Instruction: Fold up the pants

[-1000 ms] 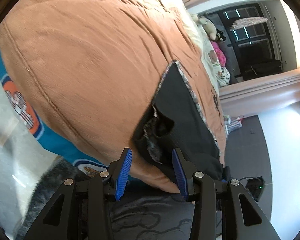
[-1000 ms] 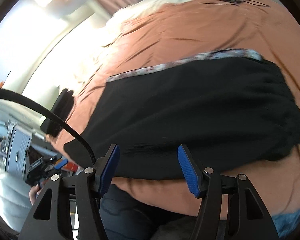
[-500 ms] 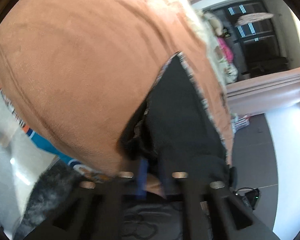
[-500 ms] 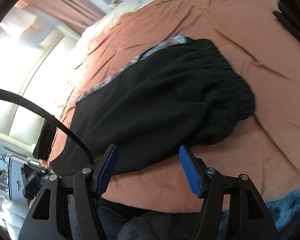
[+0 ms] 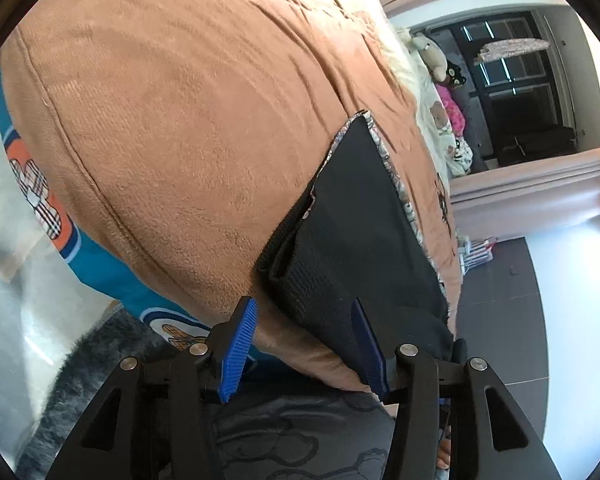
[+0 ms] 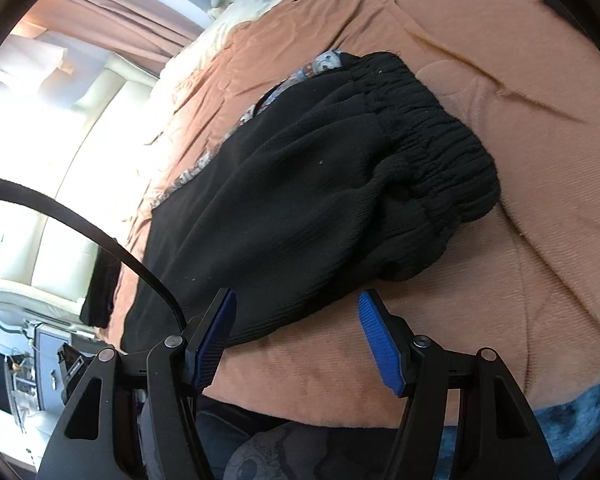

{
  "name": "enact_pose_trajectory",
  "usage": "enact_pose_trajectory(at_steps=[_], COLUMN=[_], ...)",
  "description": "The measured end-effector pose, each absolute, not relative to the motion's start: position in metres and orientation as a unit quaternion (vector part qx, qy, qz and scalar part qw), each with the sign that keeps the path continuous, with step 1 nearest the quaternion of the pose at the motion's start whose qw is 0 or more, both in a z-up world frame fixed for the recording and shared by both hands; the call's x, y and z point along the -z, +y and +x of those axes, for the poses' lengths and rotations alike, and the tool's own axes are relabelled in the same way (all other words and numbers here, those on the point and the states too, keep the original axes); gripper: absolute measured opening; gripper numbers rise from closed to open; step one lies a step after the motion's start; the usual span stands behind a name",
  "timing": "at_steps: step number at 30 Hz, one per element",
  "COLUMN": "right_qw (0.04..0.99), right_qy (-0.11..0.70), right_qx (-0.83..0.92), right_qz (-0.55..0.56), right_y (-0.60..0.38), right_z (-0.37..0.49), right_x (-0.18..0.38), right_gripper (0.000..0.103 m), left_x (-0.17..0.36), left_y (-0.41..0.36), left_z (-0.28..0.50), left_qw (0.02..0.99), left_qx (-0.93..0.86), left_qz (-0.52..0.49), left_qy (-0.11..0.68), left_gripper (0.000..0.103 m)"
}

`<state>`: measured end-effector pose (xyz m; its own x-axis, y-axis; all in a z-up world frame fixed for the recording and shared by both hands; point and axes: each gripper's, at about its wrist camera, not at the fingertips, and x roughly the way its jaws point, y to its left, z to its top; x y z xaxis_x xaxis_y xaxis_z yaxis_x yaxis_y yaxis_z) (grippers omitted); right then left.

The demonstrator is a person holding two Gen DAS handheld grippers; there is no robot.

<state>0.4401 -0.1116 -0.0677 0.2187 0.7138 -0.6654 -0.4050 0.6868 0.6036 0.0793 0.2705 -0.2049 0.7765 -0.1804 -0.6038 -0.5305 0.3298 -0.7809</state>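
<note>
The near corner of the pants (image 5: 364,240) passes behind the right pad of the left tongs (image 5: 304,346), so its end is hidden. In the right wrist view, a black cable (image 6: 100,240) crosses the pants' far-left end. The blanket (image 6: 520,100) is cut by the frame edge beyond the right tongs (image 6: 296,340).

I see the pants (image 6: 300,184) as matt black knit cloth, ribbed at the gathered waistband, with a printed lining along one edge. The orange blanket (image 5: 180,120) under them looks soft, finely corded fleece. My gripper pads (image 5: 240,348) are ridged blue plastic on matt black frames.
</note>
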Motion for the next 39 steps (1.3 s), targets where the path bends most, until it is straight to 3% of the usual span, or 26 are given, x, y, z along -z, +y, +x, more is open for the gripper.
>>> enact_pose_trajectory(at_steps=[2, 26, 30, 32, 34, 36, 39], right_qw=[0.766, 0.759, 0.763, 0.768, 0.774, 0.771, 0.775], right_qy=[0.507, 0.501, 0.491, 0.489, 0.491, 0.494, 0.487], right_qx=[-0.365, -0.364, -0.366, -0.358, -0.346, -0.348, -0.351], right_qz=[0.151, 0.199, 0.209, 0.208, 0.200, 0.201, 0.200], right_y=[-0.112, -0.108, -0.106, -0.106, -0.105, -0.105, -0.106], right_z=[0.441, 0.471, 0.474, 0.476, 0.477, 0.476, 0.467], right_x=[0.071, 0.104, 0.108, 0.109, 0.108, 0.107, 0.099], right_gripper=[0.073, 0.073, 0.073, 0.065, 0.049, 0.021, 0.015], left_x=[0.209, 0.208, 0.209, 0.211, 0.211, 0.209, 0.200], left_y=[0.271, 0.264, 0.259, 0.256, 0.254, 0.257, 0.260], left_z=[0.084, 0.139, 0.144, 0.145, 0.143, 0.139, 0.131], left_qw=[0.751, 0.813, 0.818, 0.817, 0.817, 0.814, 0.810], left_qx=[-0.116, -0.144, -0.142, -0.129, -0.128, -0.132, -0.133], left_qz=[-0.568, -0.421, -0.404, -0.406, -0.406, -0.420, -0.440], left_qy=[0.316, 0.376, 0.385, 0.389, 0.388, 0.379, 0.363], left_gripper=[0.051, 0.047, 0.034, 0.015, 0.012, 0.009, 0.008])
